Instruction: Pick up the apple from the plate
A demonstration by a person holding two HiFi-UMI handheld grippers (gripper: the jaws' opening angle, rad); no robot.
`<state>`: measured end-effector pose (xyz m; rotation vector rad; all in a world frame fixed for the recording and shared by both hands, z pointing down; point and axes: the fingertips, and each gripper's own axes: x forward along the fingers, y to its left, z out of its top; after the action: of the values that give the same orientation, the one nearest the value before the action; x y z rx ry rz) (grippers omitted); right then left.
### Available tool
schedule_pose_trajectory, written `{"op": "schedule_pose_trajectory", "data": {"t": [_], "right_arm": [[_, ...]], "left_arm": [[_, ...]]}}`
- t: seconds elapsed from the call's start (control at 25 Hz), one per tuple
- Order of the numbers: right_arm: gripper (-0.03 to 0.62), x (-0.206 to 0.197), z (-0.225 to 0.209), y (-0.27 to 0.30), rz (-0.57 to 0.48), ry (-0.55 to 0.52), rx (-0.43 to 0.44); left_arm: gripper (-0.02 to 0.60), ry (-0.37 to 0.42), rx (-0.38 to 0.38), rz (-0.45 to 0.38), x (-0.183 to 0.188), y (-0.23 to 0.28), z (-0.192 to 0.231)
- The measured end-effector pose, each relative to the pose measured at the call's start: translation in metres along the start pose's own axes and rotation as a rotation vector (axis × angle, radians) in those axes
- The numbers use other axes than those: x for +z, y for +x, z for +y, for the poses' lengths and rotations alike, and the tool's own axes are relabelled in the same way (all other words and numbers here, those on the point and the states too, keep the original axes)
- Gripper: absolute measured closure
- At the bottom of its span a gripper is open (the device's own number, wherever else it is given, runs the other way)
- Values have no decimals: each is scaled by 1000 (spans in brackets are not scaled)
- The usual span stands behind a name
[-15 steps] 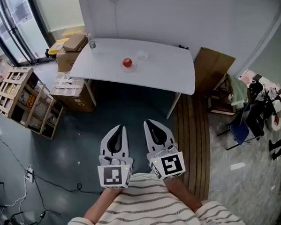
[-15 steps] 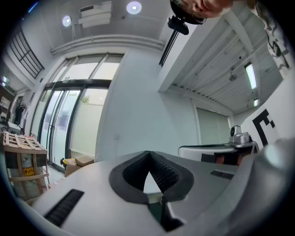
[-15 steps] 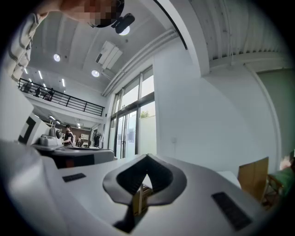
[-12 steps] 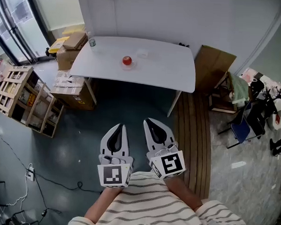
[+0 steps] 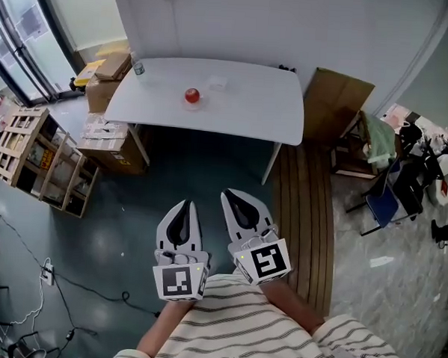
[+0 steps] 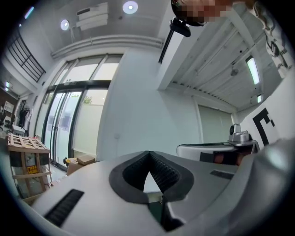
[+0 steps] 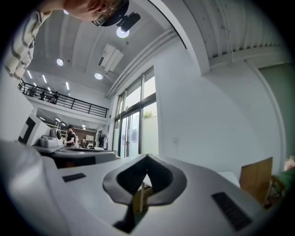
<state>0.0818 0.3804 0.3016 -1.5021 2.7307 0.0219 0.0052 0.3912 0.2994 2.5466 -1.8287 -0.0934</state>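
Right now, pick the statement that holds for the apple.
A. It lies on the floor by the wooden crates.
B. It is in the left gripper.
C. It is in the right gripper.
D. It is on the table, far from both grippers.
D: the apple sits on the white table, while the left gripper and right gripper are shut and empty close to the person, well short of the table.

We are in a lab-like workshop: left of the white table [image 5: 243, 108] sit cardboard boxes [image 5: 101, 92] and a wooden crate rack [image 5: 36, 157]; loose cables [image 5: 47, 276] trail over the bare floor in front of it.
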Motion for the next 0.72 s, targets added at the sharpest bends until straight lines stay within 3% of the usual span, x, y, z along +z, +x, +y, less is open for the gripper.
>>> {"op": "schedule_pose_trajectory", "data": {"t": [0.4,0.72], "right_arm": [[582,-17,-34,-16,27,32,22],[582,-33,-50,18,39,55,17]], "left_arm": [[578,29,43,20,-13,11,-35],[578,26,46,57,-32,44,-15]]}}
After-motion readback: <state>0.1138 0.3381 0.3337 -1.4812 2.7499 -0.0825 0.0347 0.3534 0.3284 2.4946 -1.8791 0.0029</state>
